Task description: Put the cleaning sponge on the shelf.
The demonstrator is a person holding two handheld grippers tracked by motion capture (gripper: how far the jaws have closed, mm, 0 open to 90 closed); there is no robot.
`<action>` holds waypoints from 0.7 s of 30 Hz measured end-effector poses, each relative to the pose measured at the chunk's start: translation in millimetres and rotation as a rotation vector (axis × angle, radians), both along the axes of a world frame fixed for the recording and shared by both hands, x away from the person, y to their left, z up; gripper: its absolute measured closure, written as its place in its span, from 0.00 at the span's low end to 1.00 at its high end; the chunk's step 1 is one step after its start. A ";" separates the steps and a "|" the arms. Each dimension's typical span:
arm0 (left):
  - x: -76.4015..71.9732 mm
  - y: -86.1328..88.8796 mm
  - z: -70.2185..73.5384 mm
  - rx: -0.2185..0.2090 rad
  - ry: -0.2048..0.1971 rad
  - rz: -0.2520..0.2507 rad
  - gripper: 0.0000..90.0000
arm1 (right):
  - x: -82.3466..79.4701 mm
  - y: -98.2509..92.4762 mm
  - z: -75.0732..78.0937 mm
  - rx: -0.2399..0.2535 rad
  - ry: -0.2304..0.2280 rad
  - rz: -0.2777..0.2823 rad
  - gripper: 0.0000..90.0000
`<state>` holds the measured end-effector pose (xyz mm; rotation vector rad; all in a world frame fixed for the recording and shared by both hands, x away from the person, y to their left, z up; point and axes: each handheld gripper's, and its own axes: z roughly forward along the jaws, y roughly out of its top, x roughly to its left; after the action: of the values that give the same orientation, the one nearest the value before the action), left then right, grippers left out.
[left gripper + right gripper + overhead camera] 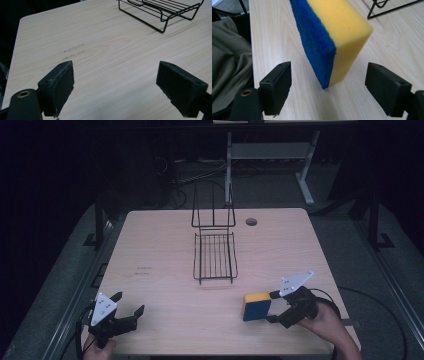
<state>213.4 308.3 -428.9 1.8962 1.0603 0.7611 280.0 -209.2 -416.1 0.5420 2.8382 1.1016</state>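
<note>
A yellow sponge with a blue scouring side (257,306) stands on edge near the table's front right, leaning a little. In the right gripper view the sponge (332,32) rises just ahead of the two jaws, blue face to the left. My right gripper (274,307) (328,87) is open, its jaws set wide on either side of the sponge's near end without touching it. My left gripper (130,302) (115,85) is open over bare wood at the front left, holding nothing.
A black wire rack (215,255) (160,12) with an upright back sits at the middle of the light wooden table (165,245). A round cable hole (251,221) lies behind it. Olive cloth (227,62) hangs past the table's edge.
</note>
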 end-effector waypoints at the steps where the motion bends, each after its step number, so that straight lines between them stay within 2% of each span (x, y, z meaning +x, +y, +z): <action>1: 0.0 -0.1 0.1 0.000 -0.001 -0.001 0.16 | 0.6 1.4 0.7 -0.003 0.003 -0.001 0.23; 13: -0.2 0.4 0.3 -0.001 -0.001 -0.001 0.16 | 14.5 13.8 -4.6 -0.018 0.020 0.024 0.23; 21: -0.3 0.3 0.4 -0.002 -0.003 -0.001 0.16 | 16.4 21.8 -3.9 -0.011 0.023 0.040 0.24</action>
<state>213.1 308.6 -428.5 1.8932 1.0585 0.7617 296.3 -187.3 -420.0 0.5024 2.8853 1.0917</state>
